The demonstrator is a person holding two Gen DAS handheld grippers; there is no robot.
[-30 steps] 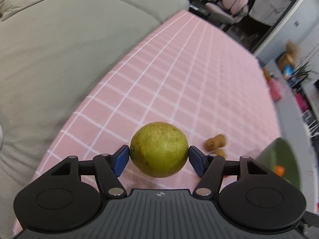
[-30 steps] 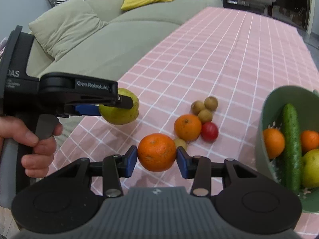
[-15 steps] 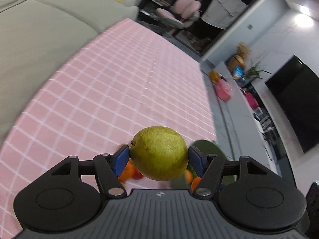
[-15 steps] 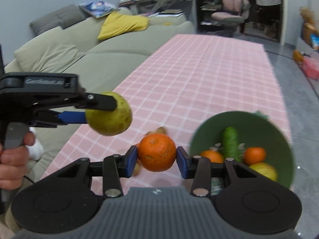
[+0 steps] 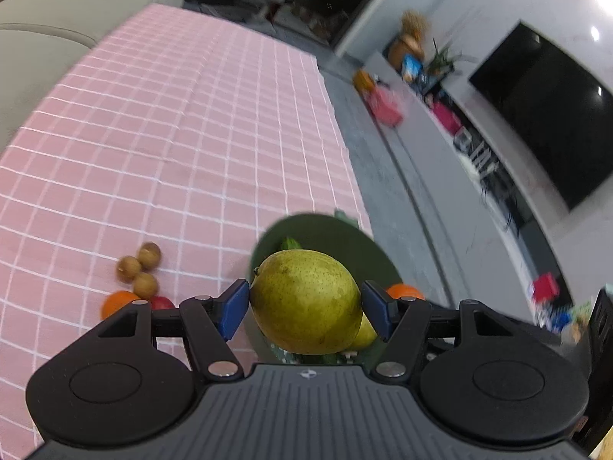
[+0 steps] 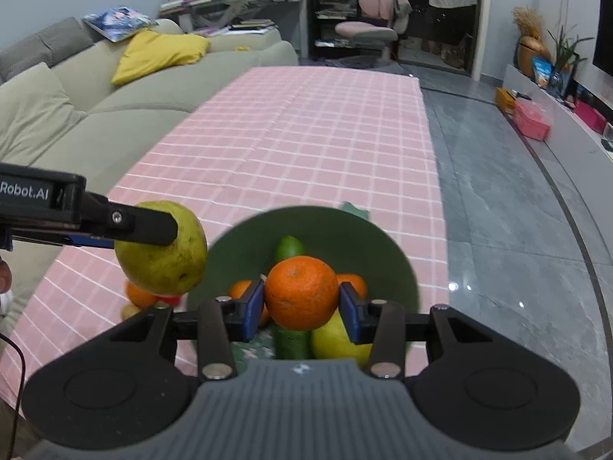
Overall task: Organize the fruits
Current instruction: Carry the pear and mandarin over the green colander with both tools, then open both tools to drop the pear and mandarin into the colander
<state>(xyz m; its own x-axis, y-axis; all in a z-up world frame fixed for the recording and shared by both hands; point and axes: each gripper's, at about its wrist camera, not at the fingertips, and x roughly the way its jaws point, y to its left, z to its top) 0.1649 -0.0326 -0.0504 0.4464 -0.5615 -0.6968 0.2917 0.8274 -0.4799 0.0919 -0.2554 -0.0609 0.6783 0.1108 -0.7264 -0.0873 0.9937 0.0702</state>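
My left gripper (image 5: 304, 308) is shut on a yellow-green pear (image 5: 306, 301), held in the air over the near rim of a green bowl (image 5: 329, 230). In the right wrist view that pear (image 6: 163, 257) hangs just left of the bowl (image 6: 383, 241). My right gripper (image 6: 302, 308) is shut on an orange (image 6: 302, 292), held above the bowl's middle. Inside the bowl lie a cucumber (image 6: 289, 249), two oranges (image 6: 239, 289) and a yellow fruit (image 6: 337, 339).
On the pink checked tablecloth (image 5: 172, 134), left of the bowl, lie three small brown fruits (image 5: 140, 268), an orange (image 5: 117, 303) and a red fruit (image 5: 163, 302). A sofa (image 6: 115, 88) runs along the table's left side. The grey floor (image 6: 498, 211) lies to the right.
Both grippers have swung right and up with their fruits, from above the loose fruits to over the green bowl. The bowl now sits directly beneath the orange.
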